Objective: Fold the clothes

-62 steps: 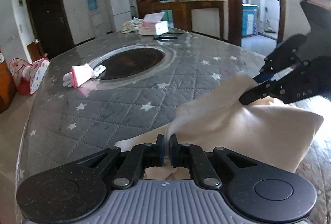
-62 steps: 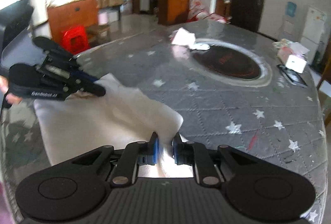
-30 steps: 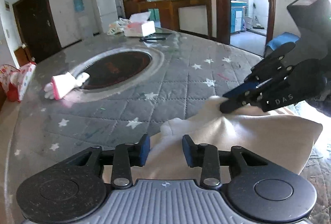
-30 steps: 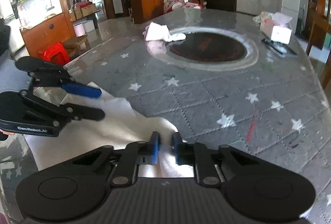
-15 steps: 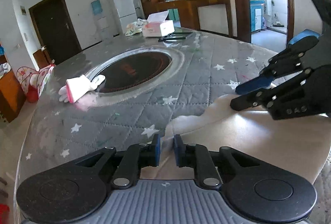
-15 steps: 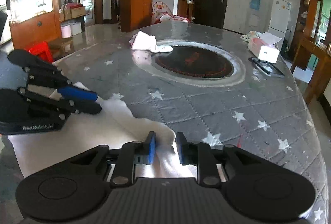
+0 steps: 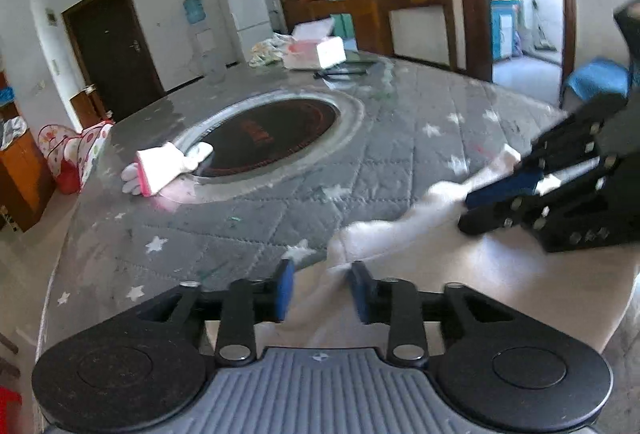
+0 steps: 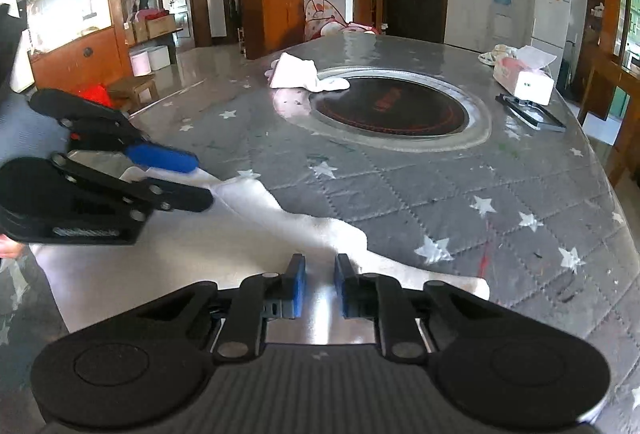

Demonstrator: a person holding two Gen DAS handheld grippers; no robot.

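Left wrist: left gripper (image 7: 320, 288) jaws, earlier pinched, opening, seemingly releasing cream garment (image 7: 460, 274).

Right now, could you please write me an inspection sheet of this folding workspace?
Surface: round table under a grey quilted star-print cover, with a dark inset hob.
Job's things: cream garment lying at the near edge.
Clutter: folded white-pink cloth, tissue box, black flat item.
Grippers: left claw opening, garment between its fingers; right claw closing over the garment edge.
Cables: nothing seen.
Surroundings: fridge, wooden shelving, dark door.
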